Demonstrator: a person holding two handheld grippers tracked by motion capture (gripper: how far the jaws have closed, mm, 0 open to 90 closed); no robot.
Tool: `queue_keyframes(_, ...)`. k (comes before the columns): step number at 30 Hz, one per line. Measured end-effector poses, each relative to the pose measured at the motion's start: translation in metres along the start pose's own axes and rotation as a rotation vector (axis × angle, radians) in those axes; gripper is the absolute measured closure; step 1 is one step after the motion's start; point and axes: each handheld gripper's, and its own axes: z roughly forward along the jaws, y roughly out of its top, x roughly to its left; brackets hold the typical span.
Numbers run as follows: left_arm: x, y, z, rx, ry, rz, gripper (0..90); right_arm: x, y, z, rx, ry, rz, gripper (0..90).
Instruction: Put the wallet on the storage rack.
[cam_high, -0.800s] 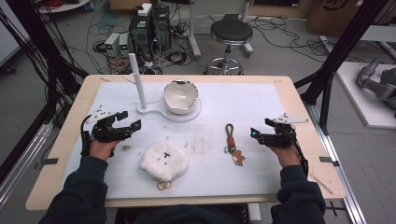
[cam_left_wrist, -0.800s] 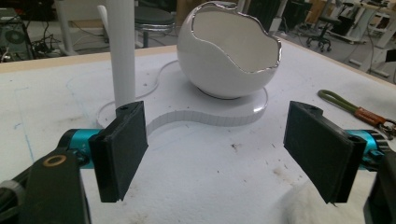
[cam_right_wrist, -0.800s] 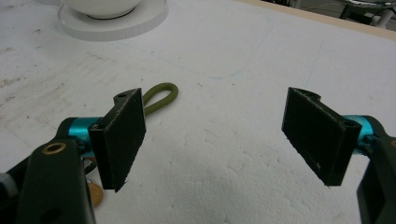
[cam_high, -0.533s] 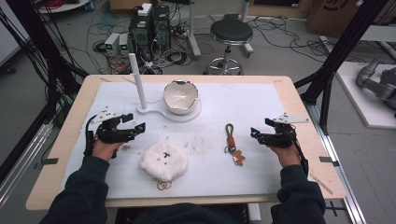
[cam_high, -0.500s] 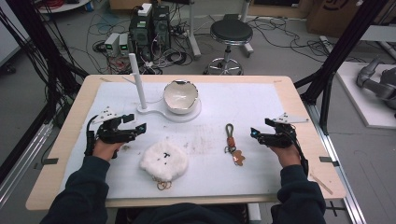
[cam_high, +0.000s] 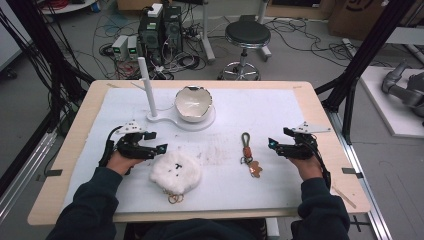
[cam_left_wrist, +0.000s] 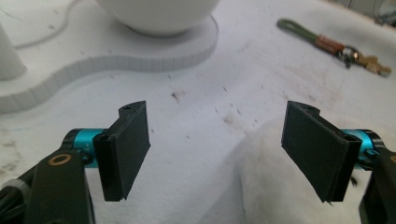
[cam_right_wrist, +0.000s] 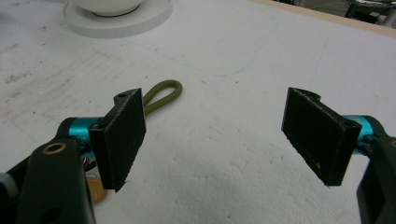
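A white fluffy pouch (cam_high: 176, 171) with a small gold ring (cam_high: 175, 198) at its near edge lies on the white mat. My left gripper (cam_high: 160, 148) hovers just left of it, open with nothing between the jaws. In the left gripper view the gripper (cam_left_wrist: 219, 154) has the fluffy pouch (cam_left_wrist: 275, 196) low on the right. A keychain (cam_high: 247, 150) with an olive loop lies right of centre. My right gripper (cam_high: 272, 145) stands open a little to its right, jaws empty. In the right gripper view the gripper (cam_right_wrist: 217, 140) has the olive loop (cam_right_wrist: 163, 93) behind its left jaw.
A white bowl (cam_high: 193, 103) sits on a flat white stand (cam_high: 165, 120) with an upright post (cam_high: 147, 87) at the back of the mat. Wooden table edges (cam_high: 325, 125) frame the mat. A stool and electronics stand on the floor beyond.
My left gripper has shifted slightly right and nearer, closer to the fluffy pouch. The right gripper has stayed put.
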Motion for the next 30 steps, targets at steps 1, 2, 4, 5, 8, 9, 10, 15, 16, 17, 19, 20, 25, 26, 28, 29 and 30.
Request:
queue_keyframes(1, -0.001, 0.000, 0.001, 0.013, -0.008, 0.002, 23.3, 0.001, 0.000, 0.000, 0.002, 0.003, -0.006, 22.1)
queue_keyframes(2, -0.003, -0.001, 0.004, 0.028, -0.015, 0.004, 23.6, 0.003, 0.001, 0.000, 0.004, 0.007, -0.007, 22.1)
queue_keyframes(4, -0.005, -0.003, 0.007, 0.072, -0.029, 0.024, 26.3, 0.005, 0.002, 0.002, 0.004, 0.010, -0.015, 22.2)
queue_keyframes(5, -0.007, -0.004, 0.009, 0.094, -0.035, 0.031, 27.6, 0.006, 0.002, 0.002, 0.006, 0.013, -0.016, 22.1)
queue_keyframes(8, -0.009, -0.005, 0.012, 0.126, -0.063, 0.045, 35.3, 0.007, 0.002, 0.005, 0.011, 0.020, -0.018, 22.2)
queue_keyframes(9, -0.010, -0.005, 0.013, 0.132, -0.070, 0.042, 37.2, 0.007, 0.003, 0.007, 0.013, 0.022, -0.019, 22.2)
queue_keyframes(10, -0.009, -0.006, 0.013, 0.137, -0.081, 0.040, 39.4, 0.007, 0.003, 0.008, 0.015, 0.025, -0.021, 22.2)
queue_keyframes(15, -0.006, -0.008, 0.015, 0.153, -0.148, -0.015, 42.8, 0.008, 0.003, 0.010, 0.022, 0.031, -0.020, 22.2)
queue_keyframes(16, -0.005, -0.008, 0.015, 0.155, -0.162, -0.032, 43.0, 0.008, 0.003, 0.010, 0.021, 0.033, -0.023, 22.2)
queue_keyframes(17, -0.005, -0.009, 0.015, 0.159, -0.170, -0.041, 43.2, 0.008, 0.003, 0.010, 0.023, 0.035, -0.024, 22.2)
queue_keyframes(19, -0.005, -0.009, 0.016, 0.168, -0.209, -0.037, 52.1, 0.009, 0.003, 0.010, 0.026, 0.038, -0.026, 22.2)
queue_keyframes(20, -0.006, -0.009, 0.016, 0.176, -0.206, -0.030, 60.6, 0.009, 0.003, 0.010, 0.027, 0.040, -0.028, 22.2)
queue_keyframes(25, -0.008, -0.004, 0.011, 0.147, -0.199, -0.027, 77.7, 0.012, 0.003, 0.012, 0.028, 0.050, -0.032, 22.2)
queue_keyframes(26, -0.009, -0.001, 0.008, 0.122, -0.192, -0.025, 78.6, 0.013, 0.004, 0.012, 0.029, 0.053, -0.028, 22.3)
queue_keyframes(28, -0.010, 0.005, 0.004, 0.057, -0.183, -0.033, 79.7, 0.014, 0.004, 0.012, 0.023, 0.061, -0.024, 22.6)
queue_keyframes(29, -0.011, 0.008, 0.001, 0.004, -0.178, -0.031, 80.0, 0.014, 0.005, 0.012, 0.020, 0.067, -0.022, 22.6)
queue_keyframes(30, -0.012, 0.011, -0.002, -0.043, -0.165, -0.034, 80.2, 0.015, 0.006, 0.012, 0.014, 0.074, -0.017, 22.6)
